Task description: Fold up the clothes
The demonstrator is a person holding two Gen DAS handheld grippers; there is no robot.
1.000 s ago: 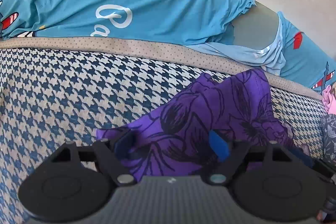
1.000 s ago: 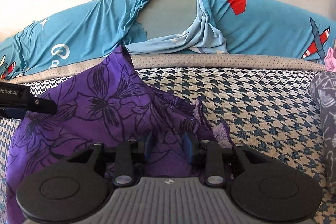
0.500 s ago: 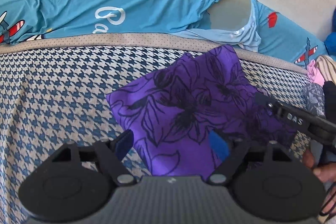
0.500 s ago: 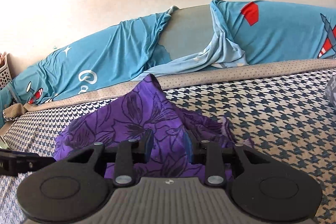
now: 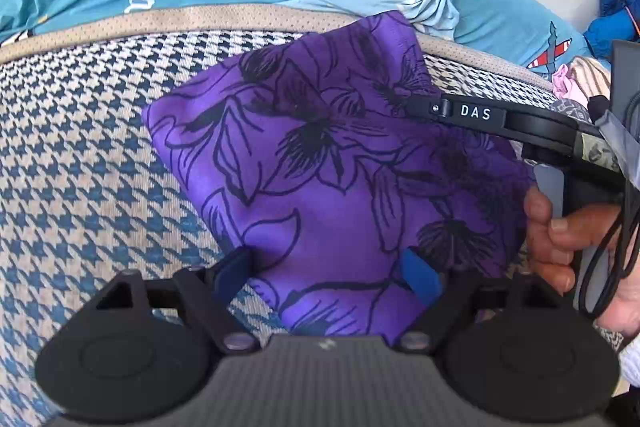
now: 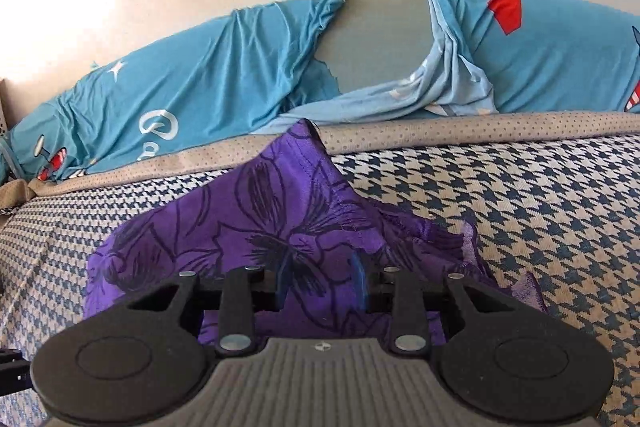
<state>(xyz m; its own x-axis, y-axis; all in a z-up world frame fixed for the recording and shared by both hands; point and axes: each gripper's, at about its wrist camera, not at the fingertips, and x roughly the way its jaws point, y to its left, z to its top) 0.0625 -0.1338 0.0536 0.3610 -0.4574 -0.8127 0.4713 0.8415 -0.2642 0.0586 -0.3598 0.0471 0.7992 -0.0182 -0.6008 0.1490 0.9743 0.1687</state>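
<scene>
Right now my right tool (image 6: 320, 285) pinches the limp purple floral garment (image 5: 340, 163), left tool (image 5: 326, 273) opening around its slippery hem, best grabbed at corners.

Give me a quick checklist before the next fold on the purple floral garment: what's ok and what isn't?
1. Right tool clamped on the purple floral fabric garment: ok, cloth sits bunched between its blue pads.
2. Left tool free of the cloth: ok, jaws are opening; the garment's near edge lies between them, pads not pressing.
3. Garment lying flat: not ok, it peaks into a raised ridge by the right tool.
4. Space on the blue-and-cream houndstooth bed cover left of the garment: ok.
5. Far edge clear of the tan dotted border strip: not ok, the tip overlaps it.
6. Layers beneath aligned: cannot tell.
</scene>
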